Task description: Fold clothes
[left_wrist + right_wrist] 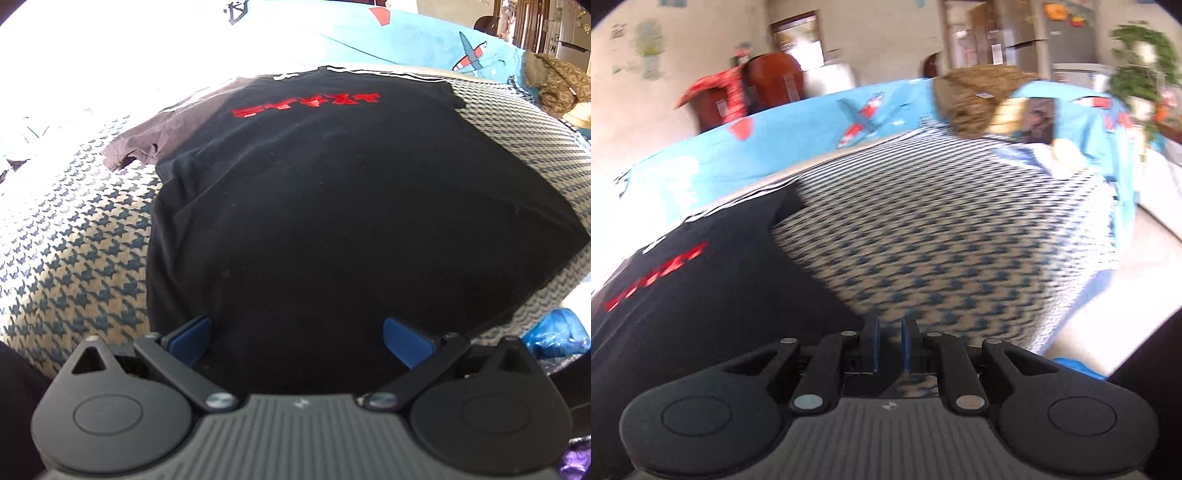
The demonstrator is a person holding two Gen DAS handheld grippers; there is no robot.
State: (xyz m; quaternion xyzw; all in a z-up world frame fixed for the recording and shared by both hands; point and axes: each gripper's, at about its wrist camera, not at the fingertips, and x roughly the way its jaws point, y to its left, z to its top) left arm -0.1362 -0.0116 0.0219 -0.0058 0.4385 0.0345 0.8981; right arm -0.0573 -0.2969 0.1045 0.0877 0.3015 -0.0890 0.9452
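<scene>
Left gripper (297, 341): blue-padded fingers (192, 339) spread wide, holding nothing, poised over the near hem of a black T-shirt (325, 221).

Right gripper (889, 345): fingers drawn almost together, a narrow gap left between the blue pads (874, 343); nothing seen between them. It hung at the T-shirt's right edge, where the black cloth met the bare blanket (942, 240). The right wrist view was blurred, so whether the gripper touched the cloth could not be told.

T-shirt: black, red lettering (306, 104) across the chest, laid flat on the blanket with the collar toward the far edge and the hem toward the near edge. One short sleeve (129, 146) stuck out on the left, its cuff creased. The right side ran as a straight, even edge.

Blanket: blue-and-cream houndstooth pattern, spread beneath the T-shirt and reaching past it on the left and right.

Bed sheet (406, 33): turquoise, printed with planes, along the far edge beyond the blanket.

Brown garment (975, 99): heaped at the far right corner.

Blue plastic bag (557, 336): off the near right corner of the blanket.
</scene>
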